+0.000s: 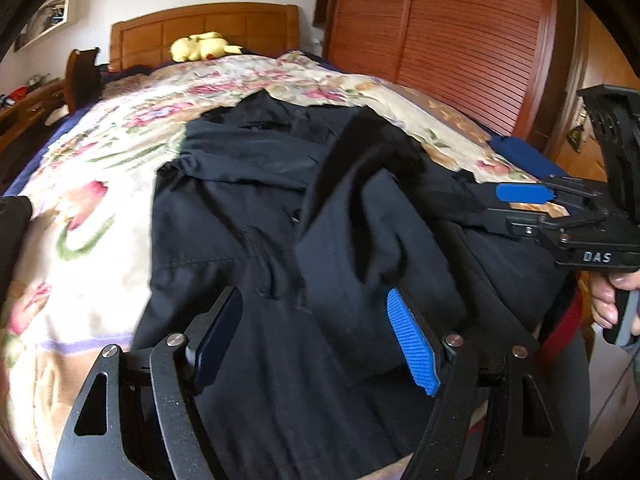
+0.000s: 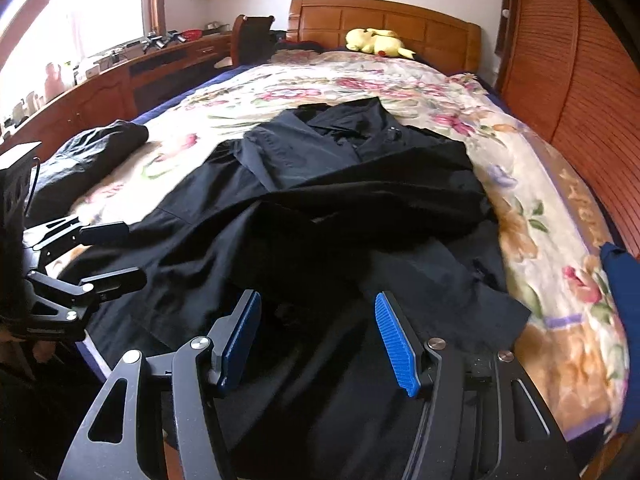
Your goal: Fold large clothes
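A large black garment (image 1: 256, 208) lies partly folded on the floral bedspread (image 1: 100, 208), collar end toward the headboard. It also shows in the right wrist view (image 2: 360, 184). My left gripper (image 1: 316, 320) is open, its blue pads above the garment's near hem with nothing between them. My right gripper (image 2: 318, 328) is open over the near hem, empty. The right gripper also shows at the right of the left wrist view (image 1: 516, 204), and the left gripper at the left edge of the right wrist view (image 2: 116, 252), jaws apart.
A yellow plush toy (image 2: 376, 42) rests by the wooden headboard (image 2: 384, 20). A second dark garment (image 2: 88, 152) lies at the bed's left side. A louvred wooden wardrobe (image 1: 440, 40) stands to the right, a desk (image 2: 100, 84) to the left. A blue cloth (image 2: 620, 276) lies at the right bed edge.
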Demonstrator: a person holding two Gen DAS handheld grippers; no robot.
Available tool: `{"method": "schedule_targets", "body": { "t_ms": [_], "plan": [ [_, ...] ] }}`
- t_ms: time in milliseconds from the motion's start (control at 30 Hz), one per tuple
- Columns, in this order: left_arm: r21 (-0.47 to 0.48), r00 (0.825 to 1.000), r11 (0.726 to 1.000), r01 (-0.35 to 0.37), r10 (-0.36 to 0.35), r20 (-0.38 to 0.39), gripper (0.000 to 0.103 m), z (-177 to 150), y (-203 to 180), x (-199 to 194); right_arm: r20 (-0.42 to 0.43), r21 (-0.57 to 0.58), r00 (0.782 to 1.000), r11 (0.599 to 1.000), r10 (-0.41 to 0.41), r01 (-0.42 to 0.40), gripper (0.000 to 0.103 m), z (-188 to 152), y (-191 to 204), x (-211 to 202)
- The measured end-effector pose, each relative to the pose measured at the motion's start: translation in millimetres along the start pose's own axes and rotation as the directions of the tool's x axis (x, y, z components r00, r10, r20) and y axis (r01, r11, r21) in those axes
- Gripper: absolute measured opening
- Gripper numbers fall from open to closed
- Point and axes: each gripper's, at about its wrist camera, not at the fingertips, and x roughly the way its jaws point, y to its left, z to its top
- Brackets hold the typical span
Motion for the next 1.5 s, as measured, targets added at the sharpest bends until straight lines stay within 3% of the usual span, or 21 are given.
{"method": "schedule_targets", "body": {
  "t_ms": [133, 367, 467, 533, 567, 633, 867, 1000, 1133, 1267, 1333, 1400, 1500],
  "plan": [
    [-0.015, 0.999, 0.999, 0.038, -0.039, -0.028, 0.058, -4.2, -3.6, 2.4, 0.005, 0.011, 1.000, 1.000, -0.004, 0.003, 0.061, -12.3, -5.0, -0.7],
    [-0.042, 0.996, 0.998, 0.043, -0.046, -0.072, 0.050, -18.0, -5.9, 10.3, 0.007, 0.046, 1.000, 0.999, 0.006, -0.006, 0.061, -33.5, -19.6, 7.5],
    [-0.029, 0.995, 0.999, 0.037, -0.039, -0.091, 0.042, -21.5, -11.4, 17.1, 0.009, 0.065, 1.000, 0.998, 0.014, -0.014, 0.061, -39.3, -26.6, 11.2],
    [-0.003, 0.994, 0.999, 0.047, -0.047, -0.100, 0.025, -22.3, -17.4, 21.4, 0.014, 0.077, 1.000, 0.997, 0.021, -0.022, 0.061, -42.2, -30.9, 13.2],
    [0.017, 0.994, 0.999, 0.044, -0.042, -0.099, 0.022, -21.6, -19.1, 21.6, 0.015, 0.084, 1.000, 0.996, 0.025, -0.026, 0.061, -42.9, -33.3, 14.8],
    [0.062, 0.996, 0.998, 0.013, -0.008, -0.092, 0.014, -14.8, -23.8, 18.3, 0.013, 0.068, 0.999, 0.997, 0.029, -0.030, 0.061, -40.8, -33.6, 19.0],
    [0.112, 0.991, 0.985, -0.132, 0.129, 0.032, 0.012, 32.4, 1.7, -28.6, 0.061, 0.028, 0.996, 0.997, 0.072, -0.074, 0.061, -33.6, -26.7, 22.1],
    [0.093, 0.982, 0.978, -0.189, 0.186, 0.045, 0.015, 48.4, 23.9, -43.9, 0.065, 0.032, 0.992, 0.993, 0.108, -0.110, 0.061, -37.2, -23.9, 30.7],
    [0.073, 0.971, 0.969, -0.235, 0.232, 0.055, 0.029, 50.7, 35.6, -50.8, 0.065, 0.026, 0.991, 0.993, 0.116, -0.117, 0.061, -39.3, -25.7, 35.4],
    [0.029, 0.980, 0.981, -0.192, 0.190, 0.051, 0.041, 39.8, 43.8, -50.9, 0.066, 0.036, 0.992, 0.993, 0.108, -0.111, 0.061, -40.8, -33.9, 32.8],
    [-0.001, 0.983, 0.984, -0.180, 0.180, 0.040, 0.061, 28.6, 49.1, -49.1, 0.068, 0.047, 0.992, 0.993, 0.102, -0.106, 0.061, -44.6, -41.3, 30.0],
    [-0.020, 0.982, 0.983, -0.184, 0.184, 0.033, 0.071, 16.8, 53.8, -48.0, 0.070, 0.058, 0.993, 0.994, 0.093, -0.098, 0.061, -49.6, -45.9, 24.9],
    [-0.048, 0.983, 0.982, -0.184, 0.184, -0.015, 0.076, -4.0, 59.4, -40.4, 0.070, 0.074, 0.995, 0.994, 0.072, -0.077, 0.061, -58.6, -53.9, 15.8]
  ]
}}
